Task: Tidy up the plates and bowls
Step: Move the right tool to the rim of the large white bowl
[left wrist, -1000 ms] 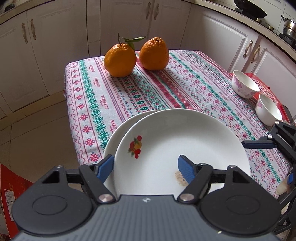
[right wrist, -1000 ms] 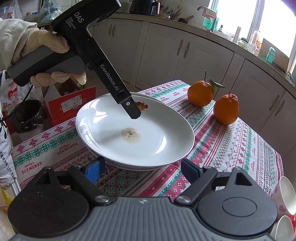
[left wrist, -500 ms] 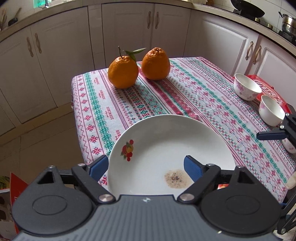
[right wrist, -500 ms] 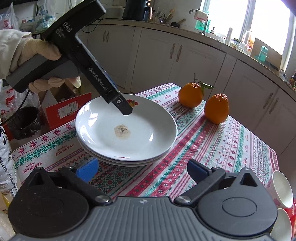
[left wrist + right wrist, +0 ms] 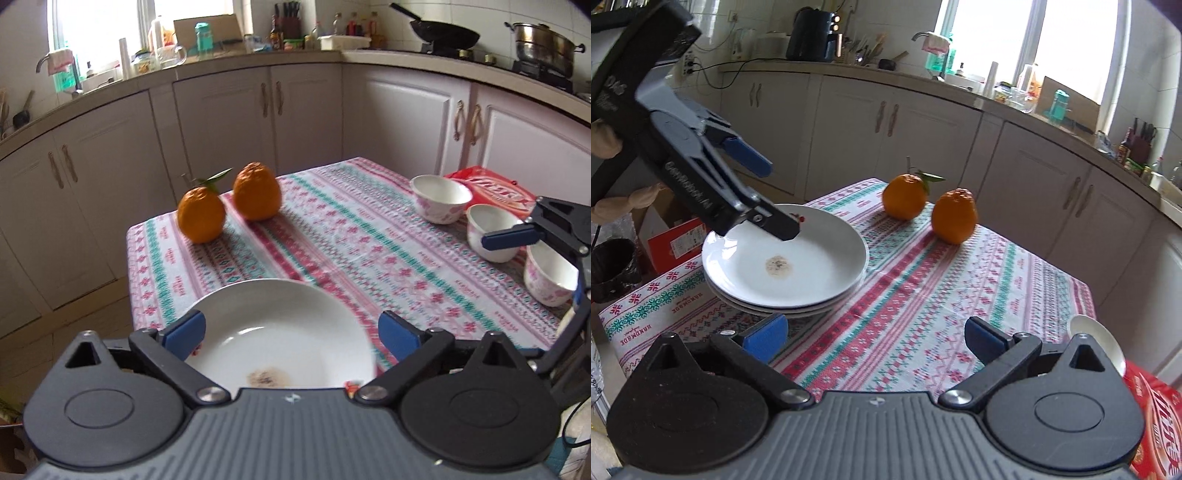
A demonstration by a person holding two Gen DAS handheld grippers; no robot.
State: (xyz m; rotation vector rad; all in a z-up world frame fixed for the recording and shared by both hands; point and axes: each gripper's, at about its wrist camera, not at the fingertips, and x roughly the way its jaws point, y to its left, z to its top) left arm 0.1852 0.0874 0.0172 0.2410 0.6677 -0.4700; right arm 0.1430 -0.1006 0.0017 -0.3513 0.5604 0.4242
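White porcelain fills the bottom of my left wrist view: the stack of plates [image 5: 280,332] sits at the near corner of the table [image 5: 332,236], its top plate carrying a brown smear. My left gripper [image 5: 291,330] hangs over it with its jaws opening, nothing pinched between them. Three bowls [image 5: 439,197] stand separately in a loose row at the far right edge, beside a red packet [image 5: 495,190], so I judge the plates done and the bowls still to nest. Two oranges [image 5: 229,203] sit near the far left corner, leaving a broad free strip of cloth between the plates and the bowls.

From my right wrist view, three plates [image 5: 786,266] lie squarely stacked close to the corner, so the margin there looks slim. My right gripper [image 5: 875,339] is spread wide over bare cloth, holding nothing. One bowl rim [image 5: 1097,339] peeks out at the right, partly hidden.
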